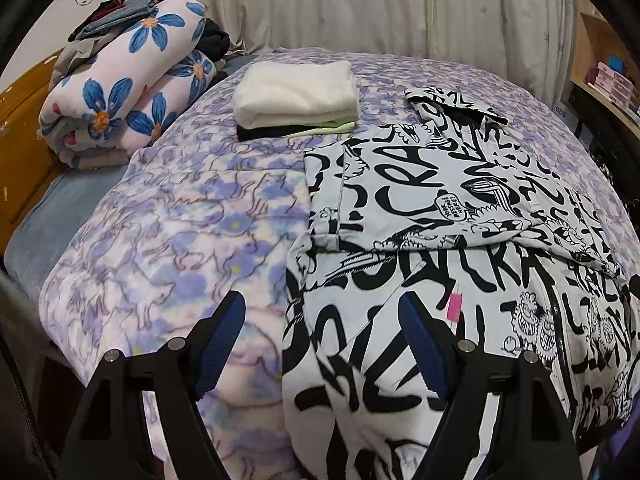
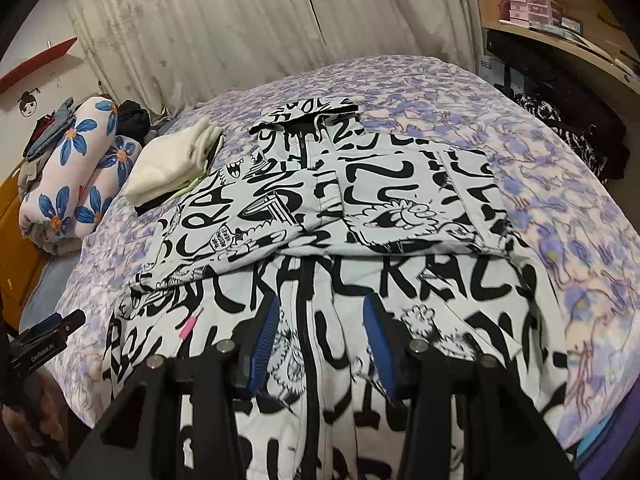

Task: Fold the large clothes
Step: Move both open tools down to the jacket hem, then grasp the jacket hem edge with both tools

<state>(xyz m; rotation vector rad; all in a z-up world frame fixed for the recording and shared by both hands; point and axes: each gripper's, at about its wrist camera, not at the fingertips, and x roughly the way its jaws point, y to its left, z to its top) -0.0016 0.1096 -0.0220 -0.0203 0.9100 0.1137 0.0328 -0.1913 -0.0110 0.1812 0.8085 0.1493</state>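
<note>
A large white jacket with black graffiti lettering [image 1: 460,240] lies spread on the purple-flowered bedspread [image 1: 180,220], both sleeves folded in across its chest, hood at the far end. It also shows in the right wrist view [image 2: 320,216]. My left gripper [image 1: 322,312] is open and empty, hovering over the jacket's near left edge. My right gripper [image 2: 320,316] is open and empty above the jacket's lower middle, by the zip. The left gripper's body [image 2: 44,340] shows at the left edge of the right wrist view.
A stack of folded clothes, white on top [image 1: 296,94], sits beyond the jacket. A rolled flower-print quilt [image 1: 124,92] with loose clothes lies at the headboard. Curtains [image 2: 240,20] hang behind the bed. A shelf with boxes [image 2: 536,4] stands at right.
</note>
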